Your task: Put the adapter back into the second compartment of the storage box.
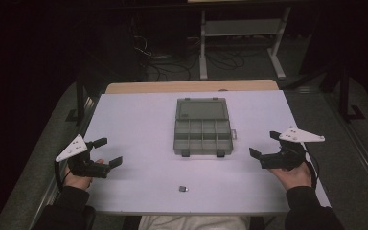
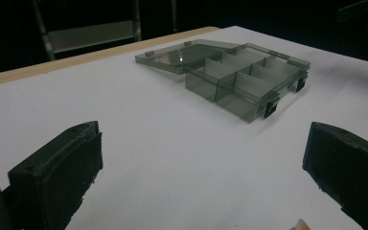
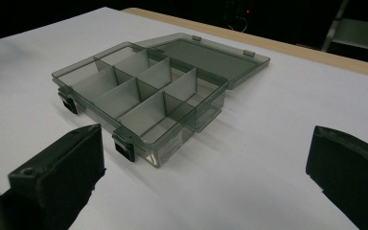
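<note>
A grey see-through compartment box lies open in the middle of the white table, its lid folded flat behind it. Its compartments look empty. My left gripper rests near the table's left side, open, with nothing between its jaws. My right gripper rests to the right of the box, open as well. In the left gripper view the box sits ahead and to the right of the open left gripper. In the right gripper view the box is close ahead and to the left of the open right gripper.
A small dark object lies near the table's front edge, between the two hands. A wooden strip runs along the far edge. Beyond it are a metal frame and cables on the floor.
</note>
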A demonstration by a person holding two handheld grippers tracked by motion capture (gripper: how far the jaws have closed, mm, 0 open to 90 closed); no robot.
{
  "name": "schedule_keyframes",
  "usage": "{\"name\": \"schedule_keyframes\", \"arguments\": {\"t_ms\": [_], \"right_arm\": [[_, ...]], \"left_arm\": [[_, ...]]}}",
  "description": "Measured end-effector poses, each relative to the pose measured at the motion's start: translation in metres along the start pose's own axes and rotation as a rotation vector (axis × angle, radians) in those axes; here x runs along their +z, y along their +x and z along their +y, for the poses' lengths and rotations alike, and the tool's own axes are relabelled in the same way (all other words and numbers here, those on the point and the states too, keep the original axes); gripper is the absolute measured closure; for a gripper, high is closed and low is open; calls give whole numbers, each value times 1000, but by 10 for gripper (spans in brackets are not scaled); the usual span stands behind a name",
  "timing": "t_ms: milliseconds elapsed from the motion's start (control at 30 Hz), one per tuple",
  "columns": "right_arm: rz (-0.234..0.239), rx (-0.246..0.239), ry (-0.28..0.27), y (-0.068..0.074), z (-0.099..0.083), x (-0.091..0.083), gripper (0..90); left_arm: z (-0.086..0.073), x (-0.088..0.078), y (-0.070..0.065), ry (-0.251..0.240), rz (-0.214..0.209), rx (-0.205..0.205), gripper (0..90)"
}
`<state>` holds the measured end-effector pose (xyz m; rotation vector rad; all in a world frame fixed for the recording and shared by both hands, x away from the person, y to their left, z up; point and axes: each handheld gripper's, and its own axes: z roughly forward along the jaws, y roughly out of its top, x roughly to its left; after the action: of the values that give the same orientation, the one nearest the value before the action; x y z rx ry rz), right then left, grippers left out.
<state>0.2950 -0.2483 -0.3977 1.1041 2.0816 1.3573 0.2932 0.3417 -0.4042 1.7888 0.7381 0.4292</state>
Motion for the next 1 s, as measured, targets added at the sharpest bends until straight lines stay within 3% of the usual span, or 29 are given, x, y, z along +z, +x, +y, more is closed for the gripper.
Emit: {"name": "schedule_keyframes", "arguments": {"t_ms": [433, 1000], "right_arm": [[8, 0, 9, 1, 0, 1, 0], [54, 8, 47, 4, 0, 6, 0]], "left_arm": [[0, 0, 0, -3, 2, 2, 0], [0, 3, -2, 18, -16, 11, 0]]}}
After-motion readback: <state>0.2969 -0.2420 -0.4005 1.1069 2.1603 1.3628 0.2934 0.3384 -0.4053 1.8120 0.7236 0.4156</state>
